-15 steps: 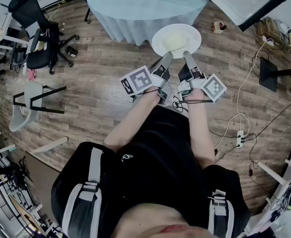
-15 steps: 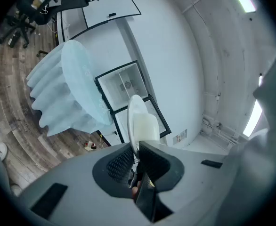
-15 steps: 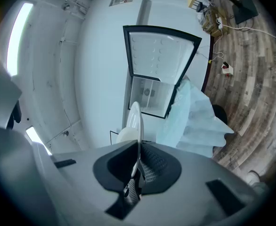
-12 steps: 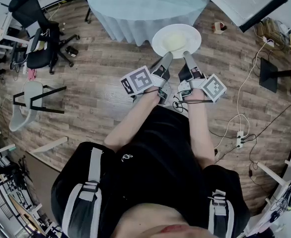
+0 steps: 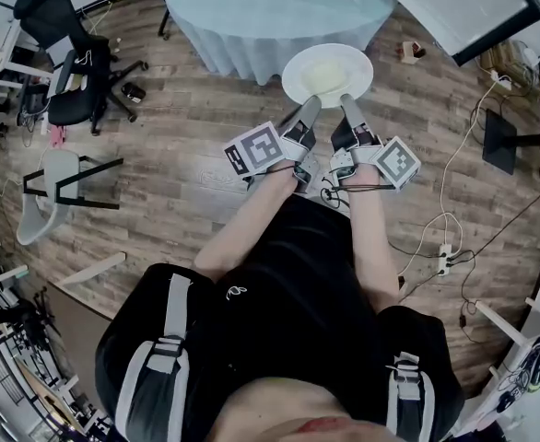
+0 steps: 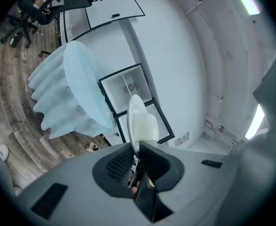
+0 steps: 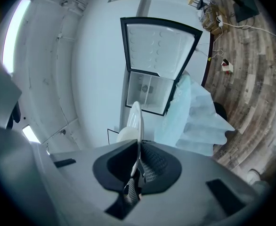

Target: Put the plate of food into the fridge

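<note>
A white plate [image 5: 328,74] with pale yellow food on it hangs above the wooden floor in the head view. Both grippers hold its near rim. My left gripper [image 5: 309,110] is shut on the rim's left side, my right gripper [image 5: 346,109] on its right side. In the left gripper view the plate [image 6: 137,121] shows edge-on, pinched between the jaws. The right gripper view shows the same plate [image 7: 136,121] clamped edge-on. Ahead stands the fridge [image 7: 150,93] with its door [image 7: 159,46] swung open; it is also in the left gripper view as the fridge [image 6: 128,91].
A round table under a pale blue cloth [image 5: 270,12] stands just beyond the plate. An office chair [image 5: 72,58] and a white chair [image 5: 53,191] are at the left. Cables and a power strip [image 5: 447,256] lie on the floor at the right.
The view has shifted slightly; the plate and both grippers keep their hold and relative place.
</note>
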